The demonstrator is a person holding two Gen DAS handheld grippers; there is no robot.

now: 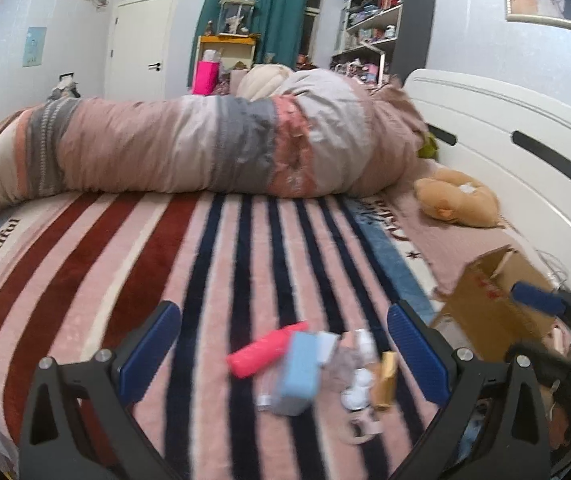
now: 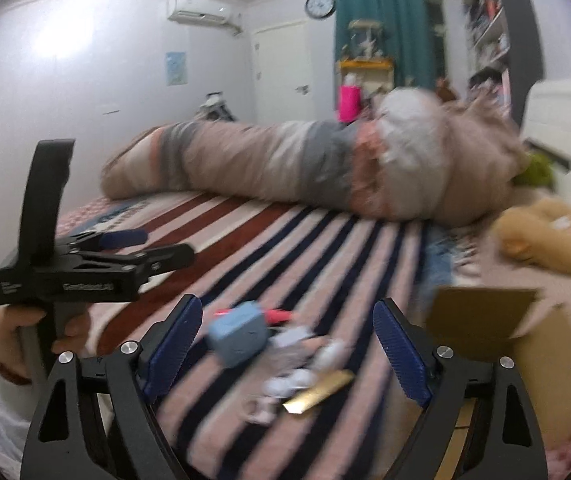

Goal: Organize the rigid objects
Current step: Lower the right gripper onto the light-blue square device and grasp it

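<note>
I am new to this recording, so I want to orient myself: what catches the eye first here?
A small heap of objects lies on the striped blanket: a light blue rectangular block, a pink-red tube and a flat gold packet. An open brown cardboard box stands to their right. Both open grippers, left and right, frame the heap.

- We cannot identify the small white items (image 1: 359, 394), blurred in both views.
- The cardboard box (image 2: 541, 344) is smeared, its right side running out of frame.

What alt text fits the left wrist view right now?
The open left gripper hovers over a small pile on the striped blanket: pink tube, light blue box, gold packet. A cardboard box stands at right.
</note>
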